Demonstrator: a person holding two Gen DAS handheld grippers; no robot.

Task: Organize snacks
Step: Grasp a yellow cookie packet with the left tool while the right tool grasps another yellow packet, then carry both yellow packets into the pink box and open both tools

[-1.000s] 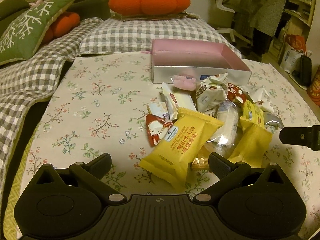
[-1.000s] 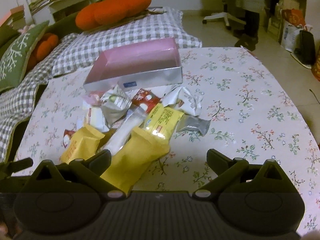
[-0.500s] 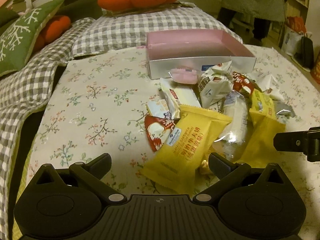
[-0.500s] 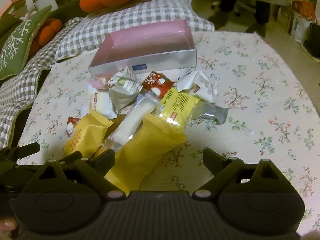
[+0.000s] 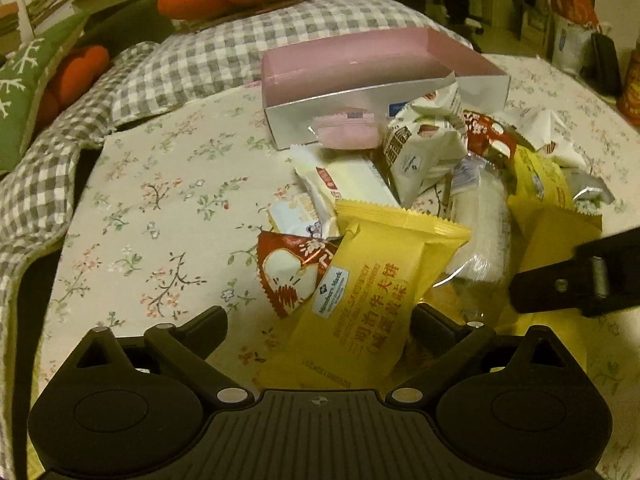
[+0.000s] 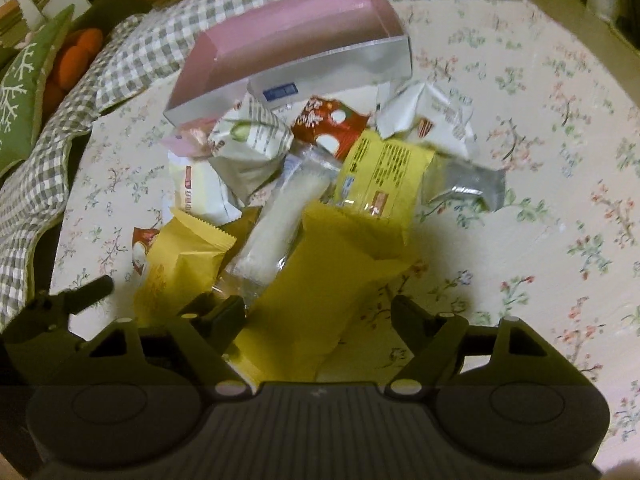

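Both hand-held grippers closing, nothing gripped: left (image 5: pixel 320 320), right (image 6: pixel 318 310) straddle glossy crinkled yellow packets (image 5: pixel 368 292).

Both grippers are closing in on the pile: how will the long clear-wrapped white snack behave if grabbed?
The clear-wrapped white snack looks slippery: its film is glossy. Leaning on neighbouring packets, it would probably slide or shift them. It is probably light.
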